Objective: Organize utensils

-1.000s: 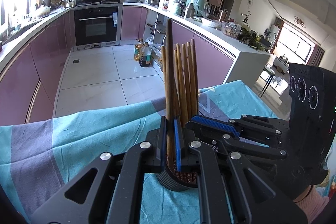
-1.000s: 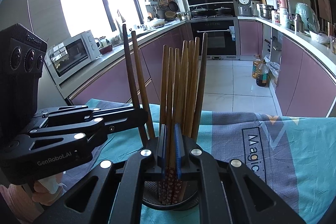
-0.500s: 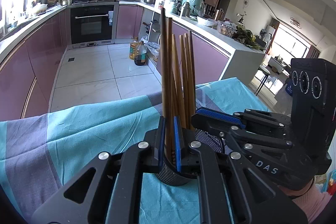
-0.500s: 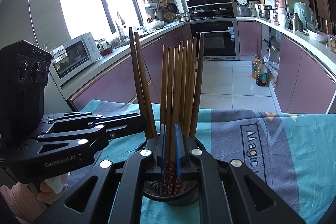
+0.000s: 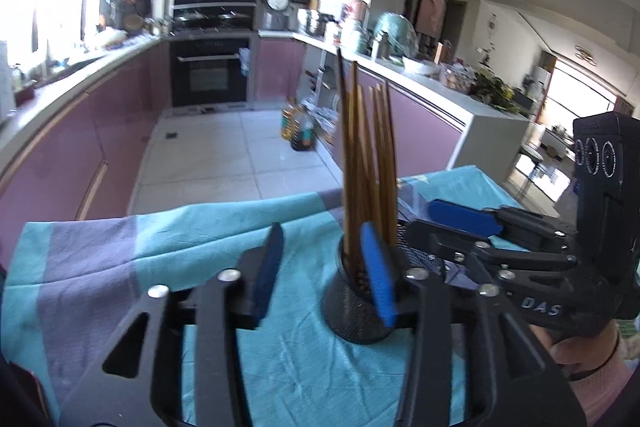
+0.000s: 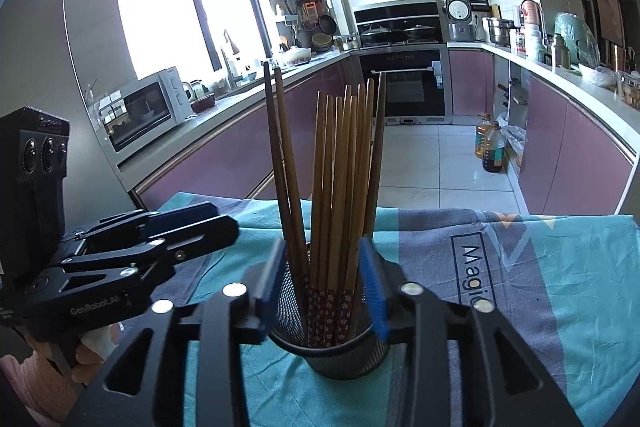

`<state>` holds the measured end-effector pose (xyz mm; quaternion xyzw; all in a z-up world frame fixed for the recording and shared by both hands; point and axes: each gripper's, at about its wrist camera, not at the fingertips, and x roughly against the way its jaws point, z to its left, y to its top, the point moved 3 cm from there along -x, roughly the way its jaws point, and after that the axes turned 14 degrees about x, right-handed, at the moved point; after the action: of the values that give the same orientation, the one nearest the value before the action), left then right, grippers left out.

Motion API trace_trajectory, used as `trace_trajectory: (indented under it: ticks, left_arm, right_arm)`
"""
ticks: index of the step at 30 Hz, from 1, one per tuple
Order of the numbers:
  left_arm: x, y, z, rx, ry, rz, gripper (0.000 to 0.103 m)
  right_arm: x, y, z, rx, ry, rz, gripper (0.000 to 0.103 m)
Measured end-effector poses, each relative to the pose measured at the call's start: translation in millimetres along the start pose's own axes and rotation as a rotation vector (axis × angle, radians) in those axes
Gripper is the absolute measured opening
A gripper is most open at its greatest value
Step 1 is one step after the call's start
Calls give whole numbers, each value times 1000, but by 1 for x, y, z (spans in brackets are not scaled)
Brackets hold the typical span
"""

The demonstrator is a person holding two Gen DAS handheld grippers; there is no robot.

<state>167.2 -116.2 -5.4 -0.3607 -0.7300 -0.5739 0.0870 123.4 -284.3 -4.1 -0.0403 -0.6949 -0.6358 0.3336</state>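
A black mesh holder (image 6: 332,343) stands on the teal and grey cloth (image 6: 560,287) and holds several wooden chopsticks (image 6: 340,187) upright. My right gripper (image 6: 322,287) is open, its blue pads on either side of the bundle just above the holder's rim. My left gripper (image 5: 324,275) is open and empty, beside the holder (image 5: 356,307) with the chopsticks (image 5: 368,155) next to its right pad. The left gripper also shows in the right wrist view (image 6: 180,231), to the left of the holder. The right gripper shows at the right of the left wrist view (image 5: 460,223).
The clothed table ends at its far edge (image 5: 240,203), with kitchen floor beyond. Purple cabinets (image 6: 224,151) and counters line both sides. An oven (image 6: 404,87) stands at the back. Oil bottles (image 6: 490,147) sit on the floor.
Both grippers have opened and let go of the chopsticks they held, which now stand in the holder. The left gripper has shifted to the left, away from the holder.
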Motion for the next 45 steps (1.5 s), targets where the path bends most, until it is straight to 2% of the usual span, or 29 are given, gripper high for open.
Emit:
trace_trajectory:
  ticks: [2, 4, 5, 6, 7, 12, 20, 29, 45]
  left_arm:
    - [10, -4, 4, 8, 33, -38, 59]
    - [20, -7, 9, 15, 69, -69, 80]
    - [25, -9, 12, 19, 81, -82, 86]
    - [32, -11, 16, 26, 97, -104, 93]
    - [38, -13, 20, 31, 121, -132, 97]
    - [66, -21, 36, 41, 198, -195, 97]
    - [101, -33, 47, 49, 263, -285, 97]
    - [128, -40, 39, 29, 281, -361, 97]
    - [145, -45, 24, -12, 354, -442, 97]
  right_arm:
    - [7, -3, 3, 14, -22, -11, 54]
    - [11, -5, 5, 21, -36, -22, 67]
    - [14, -6, 7, 25, -46, -28, 69]
    - [16, -7, 8, 28, -56, -32, 77]
    - [19, -9, 10, 34, -67, -40, 84]
    - [31, -17, 18, 59, -99, -65, 97]
    - [46, -23, 33, 83, -133, -105, 96]
    - [56, -22, 46, 105, -157, -152, 96]
    - [65, -27, 52, 119, -174, -192, 96]
